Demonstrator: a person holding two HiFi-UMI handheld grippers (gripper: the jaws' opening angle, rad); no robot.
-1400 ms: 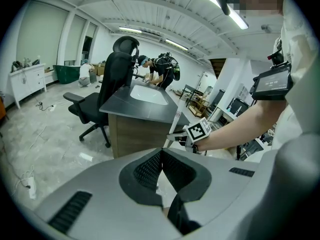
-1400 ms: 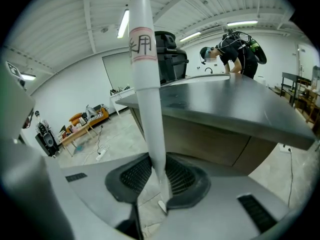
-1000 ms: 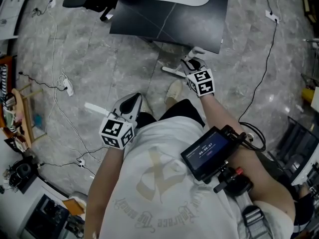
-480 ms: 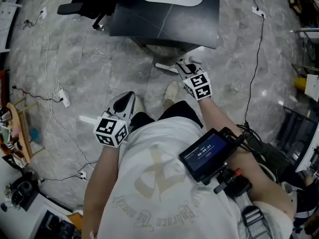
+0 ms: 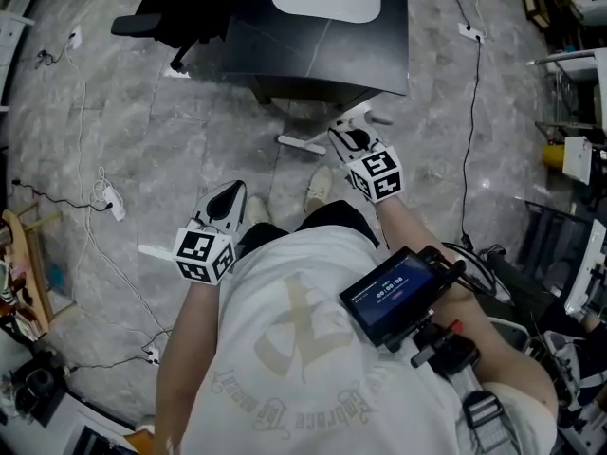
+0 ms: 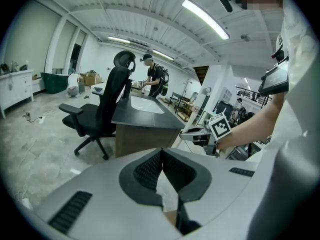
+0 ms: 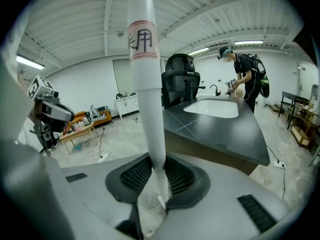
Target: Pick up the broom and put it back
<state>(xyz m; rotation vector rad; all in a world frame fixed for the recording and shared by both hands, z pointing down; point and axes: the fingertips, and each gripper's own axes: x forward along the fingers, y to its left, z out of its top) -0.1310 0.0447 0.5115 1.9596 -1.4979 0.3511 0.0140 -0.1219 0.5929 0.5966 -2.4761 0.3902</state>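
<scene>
- The broom's handle (image 7: 150, 109) stood upright between the jaws of the right gripper (image 7: 158, 178), which were closed on its lower end. The pole rose out of the top of the right gripper view, in front of the desk (image 7: 225, 129).
- The broom's head was in no view.
- The left gripper (image 6: 161, 154) was well apart from the handle, with its jaws pressed together at the tips and nothing between them.
- In the head view the right gripper (image 5: 353, 140) pointed at the near edge of the desk (image 5: 322, 45). The left gripper (image 5: 226, 197) hung lower and to the left, over the floor (image 5: 171, 150).
- The handle was a smooth, round, white pole that narrowed toward its gripped end. It bore a label (image 7: 141, 40) with red bands and a dark character.
- The pads (image 7: 136, 174) were dark and ribbed like mesh, set in matte pale grey shells.
- The desk top was dark with thin pale lines and a white inset (image 7: 212, 107). The floor was glossy grey marbled stone, and the chair (image 6: 100, 111) was black.
- Against the head view of a second before, the left gripper had drifted left and the wooden rack at the left edge had slid lower. More dark shelving had come into sight at the right edge.
</scene>
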